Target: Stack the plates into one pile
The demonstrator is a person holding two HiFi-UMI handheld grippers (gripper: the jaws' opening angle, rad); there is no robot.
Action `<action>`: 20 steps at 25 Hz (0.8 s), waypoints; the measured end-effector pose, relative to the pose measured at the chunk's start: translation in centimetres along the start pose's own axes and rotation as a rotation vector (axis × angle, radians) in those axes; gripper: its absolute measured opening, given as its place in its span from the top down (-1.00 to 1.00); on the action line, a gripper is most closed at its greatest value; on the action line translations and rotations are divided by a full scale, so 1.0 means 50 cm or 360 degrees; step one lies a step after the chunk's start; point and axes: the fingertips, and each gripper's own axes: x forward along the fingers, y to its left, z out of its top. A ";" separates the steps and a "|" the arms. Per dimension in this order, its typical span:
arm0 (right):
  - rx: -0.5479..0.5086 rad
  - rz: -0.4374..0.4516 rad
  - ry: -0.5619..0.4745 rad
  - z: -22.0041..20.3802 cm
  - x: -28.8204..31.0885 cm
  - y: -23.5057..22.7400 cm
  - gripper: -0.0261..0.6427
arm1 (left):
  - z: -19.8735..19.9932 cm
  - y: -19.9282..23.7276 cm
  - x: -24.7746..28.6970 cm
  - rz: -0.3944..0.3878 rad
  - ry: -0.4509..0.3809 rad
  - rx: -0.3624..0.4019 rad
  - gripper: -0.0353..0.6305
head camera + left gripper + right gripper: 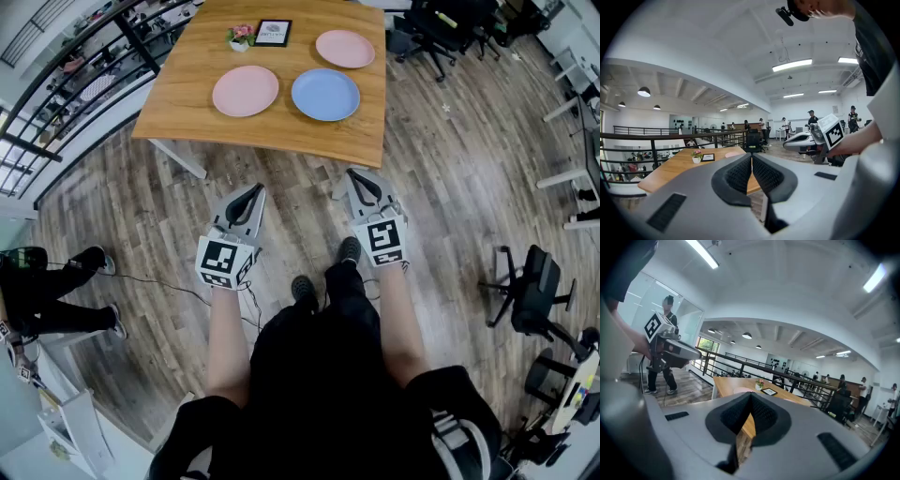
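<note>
- left gripper (256,190): fingers pressed together with nothing between them. It is held about level in front of the body, which reads as a ready pose and not a reach.
- right gripper (356,174): fingers also shut tight and empty, tips dipping slightly toward the table (281,139).
- The two grippers hang side by side over the wood floor, apart from each other. Both sets of tips stop short of the table's near edge, so neither has anything in reach to grab.
- near pink plate (245,91): flat on the table, straight ahead of the left fingertips and well apart from them.
- blue plate (325,95): just beside the near pink plate without touching it, ahead of the right fingertips and a bit to their inner side.
- far pink plate (345,49): furthest ahead of the right fingertips, beyond the blue plate.
- All three plates lie single, so no pile has begun.
- flower pot (240,36) and framed card (273,33): at the far end, beyond the near pink plate and clear of the stacking area.
- Judgement: the fingers are shut only because nothing is carried. They would have to open before pinching a rim.
- Judgement: thin flat rims make for a shallow grip, so a plate could slip or tip when lifted.
- Judgement: with the pink and blue plates closest to the fingers, one of them looks like the natural base.
</note>
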 end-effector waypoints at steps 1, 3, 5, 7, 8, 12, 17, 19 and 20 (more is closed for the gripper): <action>0.0003 0.0001 -0.0002 -0.002 0.000 0.005 0.90 | 0.000 -0.003 -0.004 -0.0005 0.0009 0.0012 0.82; 0.0005 0.0009 0.0002 -0.005 -0.002 0.014 0.90 | 0.001 -0.006 -0.011 -0.0011 0.0015 0.0026 0.82; 0.0005 0.0019 0.0011 -0.008 -0.005 0.021 0.90 | 0.003 -0.009 -0.013 -0.0015 0.0008 0.0029 0.82; 0.0011 0.0024 0.0021 -0.014 -0.008 0.025 0.90 | 0.003 -0.014 -0.013 -0.0022 0.0005 0.0030 0.82; 0.0015 0.0025 0.0026 -0.017 -0.011 0.026 0.90 | 0.003 -0.018 -0.013 -0.0027 0.0005 0.0028 0.82; 0.0018 0.0027 0.0031 -0.022 -0.021 0.031 0.90 | 0.003 -0.030 -0.012 -0.0047 0.0006 0.0039 0.82; 0.0022 0.0016 0.0000 -0.017 -0.030 0.038 0.90 | 0.008 -0.034 -0.015 -0.0049 -0.0006 0.0072 0.82; 0.0015 0.0021 0.0004 -0.018 -0.034 0.042 0.90 | 0.011 -0.038 -0.019 -0.0043 -0.0014 0.0073 0.82; 0.0015 0.0025 0.0007 -0.020 -0.036 0.044 0.90 | 0.010 -0.041 -0.020 -0.0043 -0.0013 0.0067 0.82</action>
